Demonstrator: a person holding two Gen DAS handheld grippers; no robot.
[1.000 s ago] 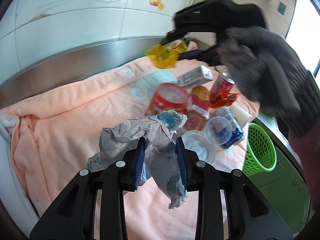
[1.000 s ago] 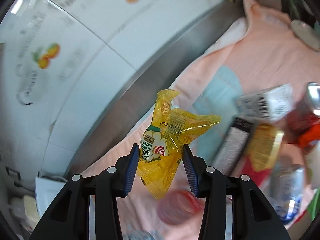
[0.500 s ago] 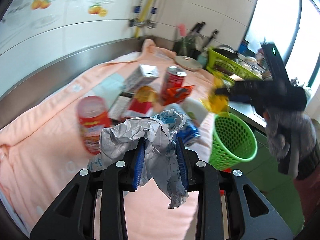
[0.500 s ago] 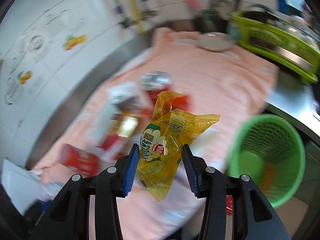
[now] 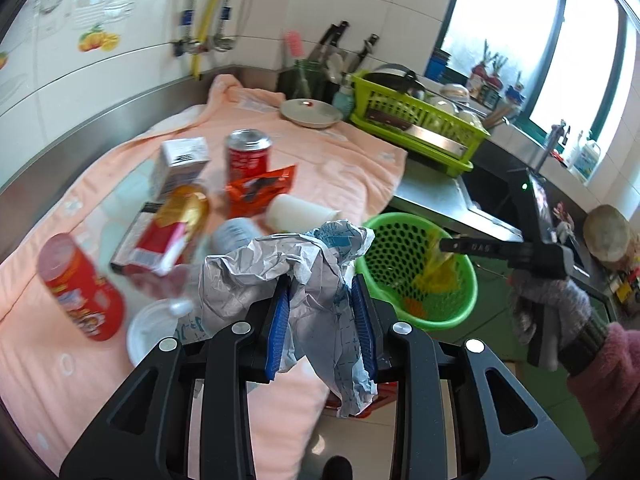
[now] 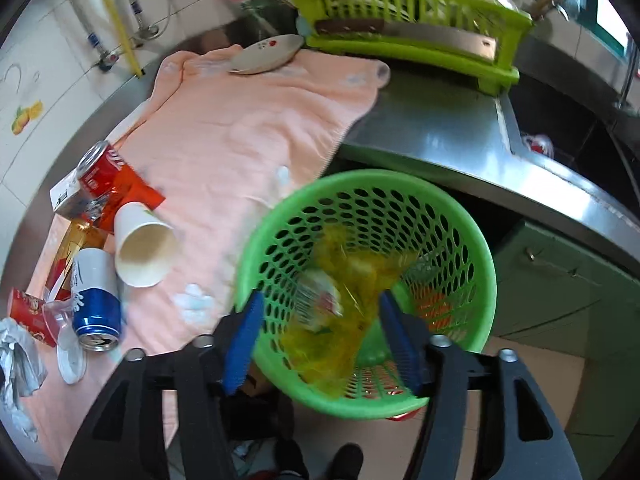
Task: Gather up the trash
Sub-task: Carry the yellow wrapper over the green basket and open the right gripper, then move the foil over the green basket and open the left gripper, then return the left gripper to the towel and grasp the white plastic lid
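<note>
My left gripper (image 5: 322, 316) is shut on a crumpled grey-white paper (image 5: 292, 264), held above the counter's front edge. My right gripper (image 6: 320, 334) is open above the green mesh basket (image 6: 456, 220), which also shows in the left wrist view (image 5: 456, 312). The yellow snack wrapper (image 6: 344, 312) is blurred, loose between the spread fingers, falling into the basket. On the peach towel (image 6: 248, 128) lie a red can (image 5: 248, 156), a white carton (image 5: 180, 160), an orange packet (image 5: 260, 188), a paper cup (image 6: 142, 244), a blue can (image 6: 96, 304) and a red tub (image 5: 80, 288).
A lime dish rack (image 5: 416, 120) and a plate (image 5: 310, 114) stand at the back of the counter. A steel sink (image 6: 560, 148) lies to the right. The basket stands on the floor below the counter edge, by green cabinets (image 6: 552, 280).
My right gripper swung from the wall side to over the basket, opened and let go of the yellow wrapper. My left gripper turned toward the basket, still holding the paper.
</note>
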